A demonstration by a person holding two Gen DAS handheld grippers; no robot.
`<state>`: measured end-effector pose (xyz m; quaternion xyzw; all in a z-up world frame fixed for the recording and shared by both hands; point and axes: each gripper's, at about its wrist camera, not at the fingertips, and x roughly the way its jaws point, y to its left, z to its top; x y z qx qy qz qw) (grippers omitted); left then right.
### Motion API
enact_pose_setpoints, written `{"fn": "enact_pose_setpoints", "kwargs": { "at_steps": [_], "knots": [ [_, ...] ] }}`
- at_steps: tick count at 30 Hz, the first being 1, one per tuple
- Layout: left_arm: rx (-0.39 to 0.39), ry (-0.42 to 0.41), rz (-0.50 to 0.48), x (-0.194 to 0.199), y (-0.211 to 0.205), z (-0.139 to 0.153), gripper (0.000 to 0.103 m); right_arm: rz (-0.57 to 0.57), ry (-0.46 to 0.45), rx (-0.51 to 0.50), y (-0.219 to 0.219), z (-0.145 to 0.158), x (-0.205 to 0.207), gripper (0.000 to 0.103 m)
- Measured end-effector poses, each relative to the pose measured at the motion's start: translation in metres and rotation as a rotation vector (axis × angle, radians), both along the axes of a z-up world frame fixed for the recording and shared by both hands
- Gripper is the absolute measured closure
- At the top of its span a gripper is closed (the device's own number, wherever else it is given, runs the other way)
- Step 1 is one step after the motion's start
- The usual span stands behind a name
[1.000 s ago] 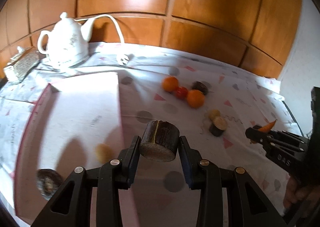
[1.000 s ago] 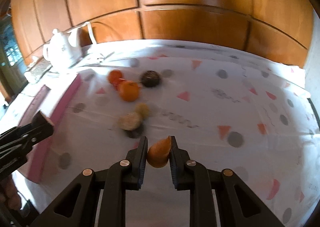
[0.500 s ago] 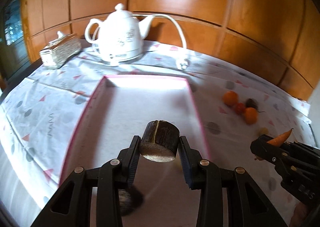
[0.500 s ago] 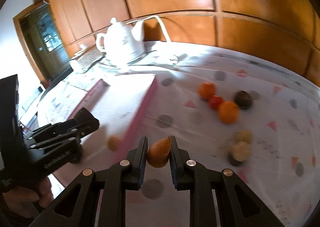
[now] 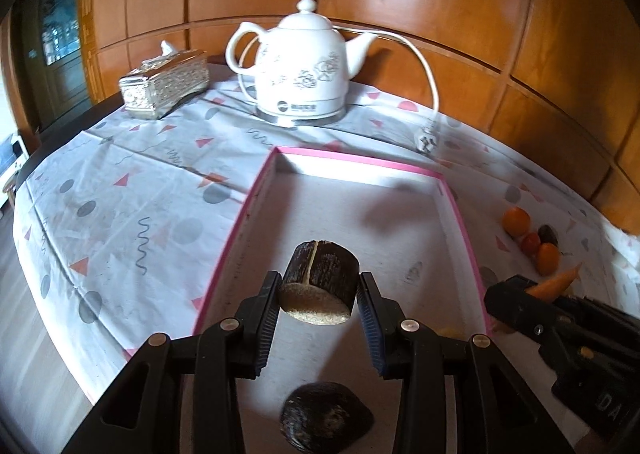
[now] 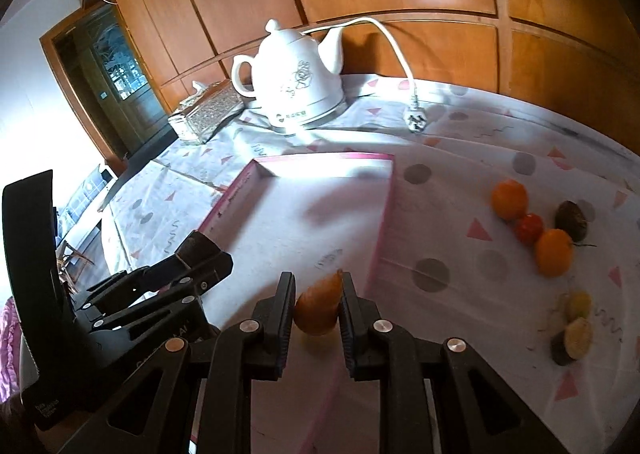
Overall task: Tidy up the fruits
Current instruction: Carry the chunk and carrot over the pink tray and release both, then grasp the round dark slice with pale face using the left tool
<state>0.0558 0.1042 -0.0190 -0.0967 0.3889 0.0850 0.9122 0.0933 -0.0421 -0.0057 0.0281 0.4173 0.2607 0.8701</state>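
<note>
We have carried both loads over the shallow pink-rimmed white tray (image 5: 460,214): left gripper (image 5: 318,294) jaws clamp the dark cut cylinder (image 5: 320,278), right gripper (image 6: 316,304) jaws, opening, flank the orange carrot piece (image 6: 320,308); the dark lump (image 5: 324,422) below is half-hidden.

Your left wrist view looks steeply down along its fingers (image 5: 370,318), close over the pink tray (image 5: 460,210). Your right wrist view faces the same way from the tray's right edge. Both share the tray, kettle (image 5: 302,70) and counter (image 5: 120,194).
</note>
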Motion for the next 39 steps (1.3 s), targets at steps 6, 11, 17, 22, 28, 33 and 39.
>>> {"fn": "enact_pose_setpoints", "kwargs": {
  "at_steps": [6,11,17,22,28,33,39],
  "knots": [
    [0.0,-0.012,0.02,-0.003,0.006,0.0,0.059,-0.029,0.011,0.008,-0.003,-0.005,-0.003,0.072],
    [-0.019,-0.01,0.026,-0.008,0.006,-0.001,0.055,-0.083,0.018,0.009,-0.017,-0.01,-0.007,0.071],
    [-0.04,-0.01,0.0,-0.015,-0.007,0.001,0.051,-0.156,-0.003,-0.014,-0.041,-0.01,-0.017,0.071],
    [-0.035,-0.016,-0.05,-0.018,-0.025,0.004,0.051,-0.219,0.001,-0.025,-0.065,-0.016,-0.023,0.067],
    [-0.024,-0.017,-0.113,-0.02,-0.046,0.006,0.051,-0.313,0.02,-0.034,-0.102,-0.025,-0.031,0.067],
    [-0.026,-0.009,-0.16,-0.021,-0.06,0.005,0.051,-0.391,0.025,-0.059,-0.132,-0.031,-0.04,0.067],
    [-0.028,-0.002,-0.223,-0.023,-0.081,0.004,0.048,-0.446,0.038,-0.086,-0.158,-0.04,-0.047,0.067]
  ]
}}
